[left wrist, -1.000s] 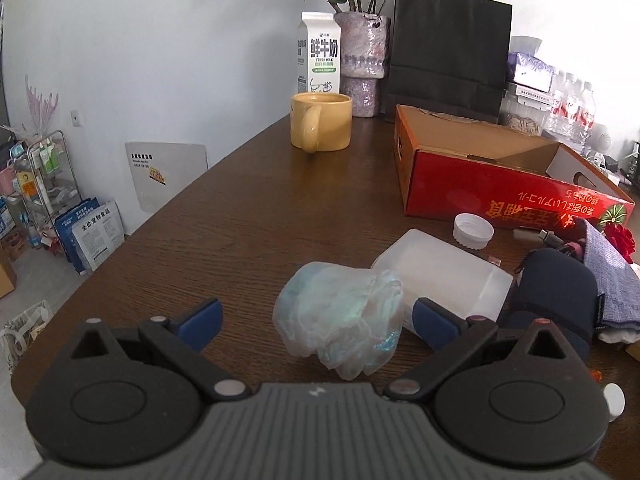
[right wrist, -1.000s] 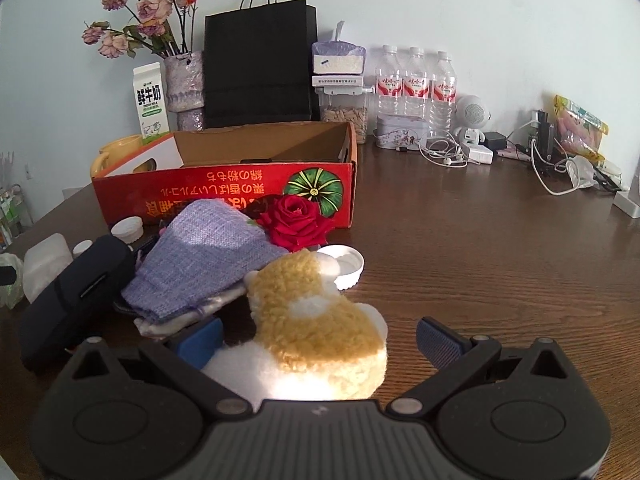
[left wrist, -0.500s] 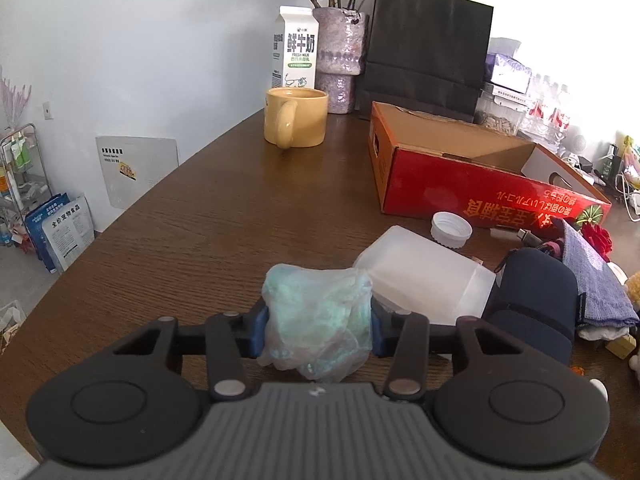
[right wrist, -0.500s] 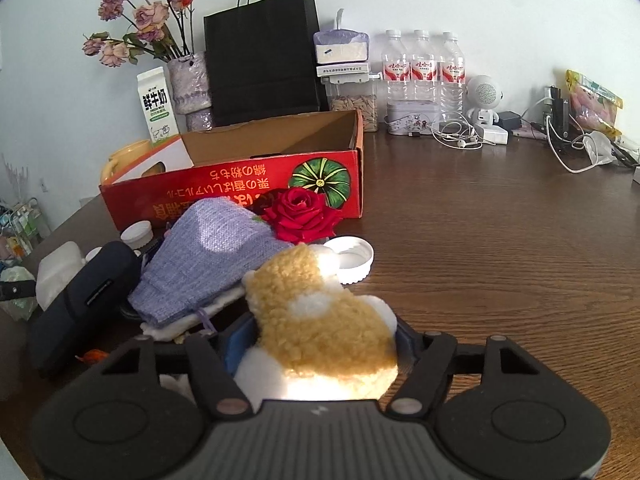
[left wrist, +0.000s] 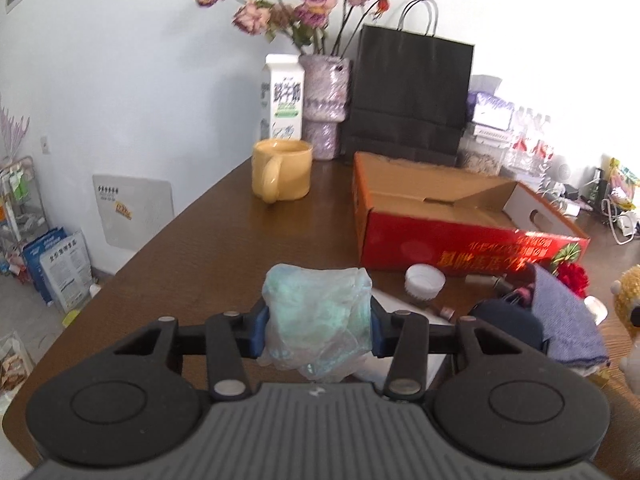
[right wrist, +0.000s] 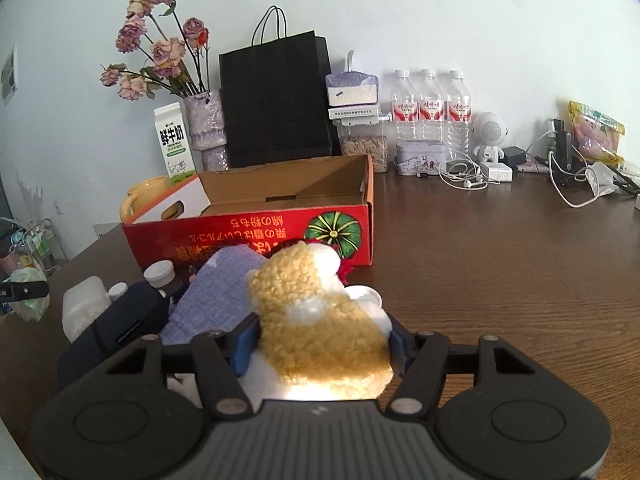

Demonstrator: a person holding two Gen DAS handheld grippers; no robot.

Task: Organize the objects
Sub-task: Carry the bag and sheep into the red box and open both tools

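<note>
A crumpled, pale green see-through plastic bag [left wrist: 316,300] is pinched between the blue pads of my left gripper [left wrist: 318,332], which is shut on it and holds it above the wooden table. In the right wrist view a yellow and white plush toy [right wrist: 316,312] sits between the pads of my right gripper [right wrist: 320,350]. Its jaws are closing and press into the plush on both sides. An open red cardboard box [right wrist: 248,236] stands just beyond, its inside bare. The same red cardboard box [left wrist: 460,240] lies right of centre in the left wrist view.
In front of the box lie a purple cloth [right wrist: 216,292], a dark pouch [right wrist: 116,332], a white plastic container [right wrist: 86,312] and a white lid [left wrist: 425,282]. A yellow mug [left wrist: 282,176], milk carton [left wrist: 282,96], black paper bag [left wrist: 412,100] and water bottles [right wrist: 428,108] line the back.
Both grippers went from wide open to closed, the left on the plastic bag, the right on the plush toy. Both have since risen, lifting their loads off the table.
</note>
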